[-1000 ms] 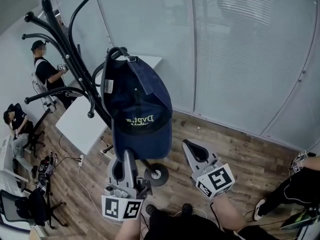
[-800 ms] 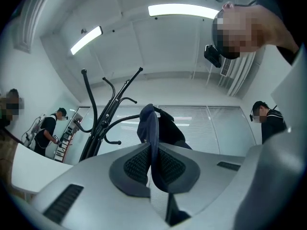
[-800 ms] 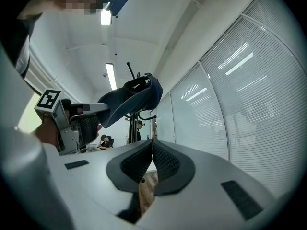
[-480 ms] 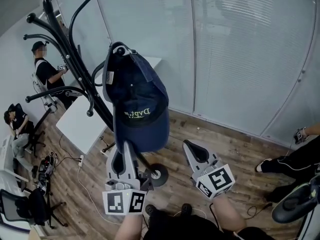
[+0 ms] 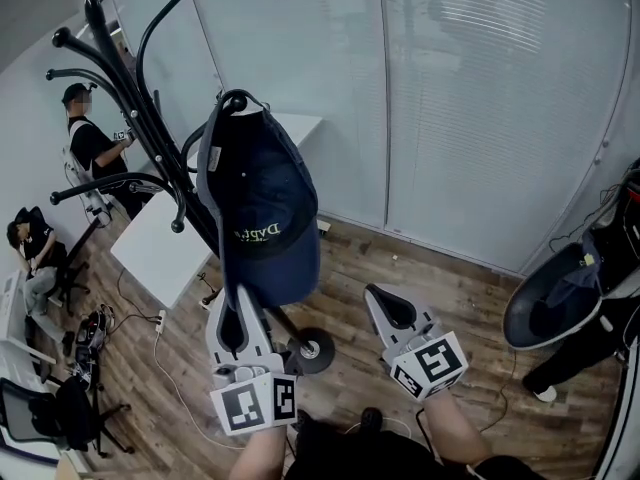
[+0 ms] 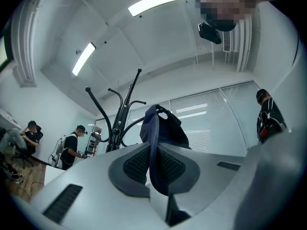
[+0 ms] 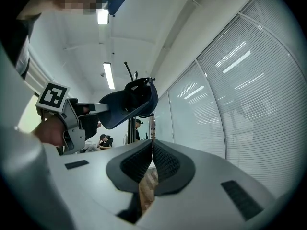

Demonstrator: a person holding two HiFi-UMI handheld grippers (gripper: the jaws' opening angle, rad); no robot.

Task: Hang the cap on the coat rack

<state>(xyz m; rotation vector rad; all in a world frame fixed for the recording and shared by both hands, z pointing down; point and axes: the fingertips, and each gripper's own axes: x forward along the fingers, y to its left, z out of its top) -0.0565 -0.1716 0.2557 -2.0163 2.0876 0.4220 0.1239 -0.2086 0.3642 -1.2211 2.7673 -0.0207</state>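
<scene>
A navy cap (image 5: 262, 208) with light lettering hangs upside down in front of the black coat rack (image 5: 140, 118), its back strap close to a curved hook. My left gripper (image 5: 240, 303) is shut on the cap's brim from below. In the left gripper view the brim (image 6: 154, 164) is pinched between the dark pads, with the cap's crown (image 6: 165, 128) above and the coat rack (image 6: 117, 121) behind. My right gripper (image 5: 385, 300) stays lower right, shut and holding nothing. The right gripper view shows its jaws (image 7: 152, 150) closed, with the cap (image 7: 129, 104) up left.
The rack's round base (image 5: 312, 348) stands on the wood floor between the grippers. A white table (image 5: 160, 248) sits left of it. A person (image 5: 90, 148) stands at the far left and another sits below. A dark rounded object (image 5: 550, 298) is at the right edge. Glass walls close the back.
The left gripper has carried the cap slightly left toward the rack and turned it, so its side now faces me. A dark rounded object has come in at the right. The right gripper has held still.
</scene>
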